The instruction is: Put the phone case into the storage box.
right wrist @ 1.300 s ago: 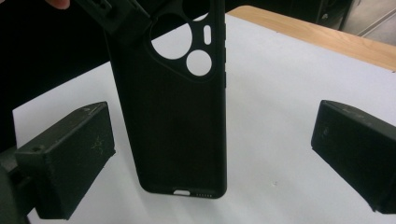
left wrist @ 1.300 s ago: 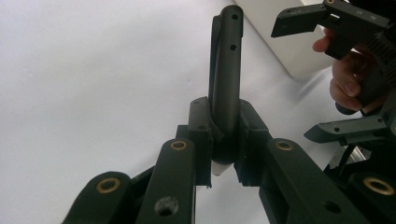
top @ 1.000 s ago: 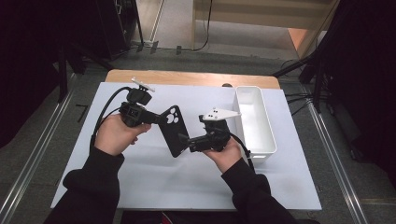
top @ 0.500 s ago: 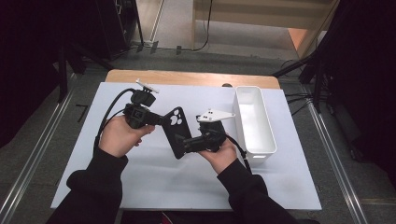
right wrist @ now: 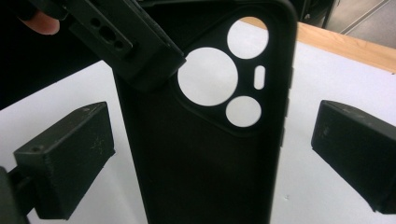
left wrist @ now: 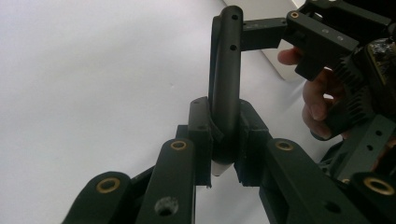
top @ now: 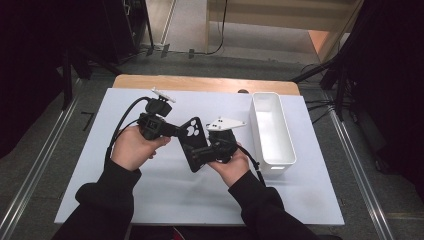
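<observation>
Held up over the counter (top: 150,200): black phone case (top: 192,142), between both hands. Left gripper (left wrist: 223,144) pinching the case's edge, fingers (left wrist: 201,135) narrow and pressing both faces — steadies it for a handover, by the look. Right gripper (right wrist: 205,158) spread wide either side of the case, not touching. White bin (top: 272,132) just right, empty, near. Nothing blocking the way there.

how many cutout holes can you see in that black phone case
4 show on the phone case in the right gripper view: a large round one centre, a round one upper right, a round one below, a small slot beside them. The left gripper may hide more.
</observation>
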A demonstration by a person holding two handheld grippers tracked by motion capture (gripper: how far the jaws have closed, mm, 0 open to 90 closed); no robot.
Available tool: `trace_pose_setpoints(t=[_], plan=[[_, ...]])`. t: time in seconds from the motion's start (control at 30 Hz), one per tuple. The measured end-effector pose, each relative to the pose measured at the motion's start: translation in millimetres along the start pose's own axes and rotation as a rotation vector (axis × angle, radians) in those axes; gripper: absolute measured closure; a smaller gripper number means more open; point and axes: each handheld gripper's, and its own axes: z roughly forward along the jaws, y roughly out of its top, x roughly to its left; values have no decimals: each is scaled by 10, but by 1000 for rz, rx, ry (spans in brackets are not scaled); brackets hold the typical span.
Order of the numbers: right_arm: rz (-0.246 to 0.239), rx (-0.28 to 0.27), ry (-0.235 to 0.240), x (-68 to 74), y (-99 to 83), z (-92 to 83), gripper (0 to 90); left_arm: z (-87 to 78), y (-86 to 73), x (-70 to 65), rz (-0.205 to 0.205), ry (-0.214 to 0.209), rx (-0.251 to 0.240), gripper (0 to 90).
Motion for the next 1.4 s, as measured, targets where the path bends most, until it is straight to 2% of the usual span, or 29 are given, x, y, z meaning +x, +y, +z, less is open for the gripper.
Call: trace_pose_setpoints(t=[0.27, 0.33, 0.5, 0.53, 0.57, 0.73, 0.9, 1.0, 1.13, 1.4], plan=[[13, 19, -10, 13, -6, 66, 0, 38, -4, -52, 3, -10, -2, 786], [15, 23, 17, 14, -11, 79, 0, 55, -6, -61, 3, -14, 1, 786], [5, 32, -18, 17, -16, 105, 0, 118, -14, -92, -7, -19, 2, 786], [6, 40, -15, 15, -20, 109, 29, 121, -15, -96, -11, -22, -1, 786], [3, 38, -17, 13, -22, 106, 99, 120, -15, -96, -6, -20, 1, 785], [-15, 36, -31, 13, -20, 93, 108, 119, -14, -105, -3, -18, -7, 783], [-21, 36, -25, 21, -4, 69, 120, 103, -13, -108, -3, -31, -19, 771], [-21, 32, -20, 21, 12, 57, 122, 80, -10, -112, 9, -33, -24, 767], [-29, 36, -11, 25, 27, 43, 123, 38, -6, -109, 3, -34, -38, 726], [-31, 56, 9, 29, 16, 57, 124, -183, 4, -65, -7, -50, -94, 646]])
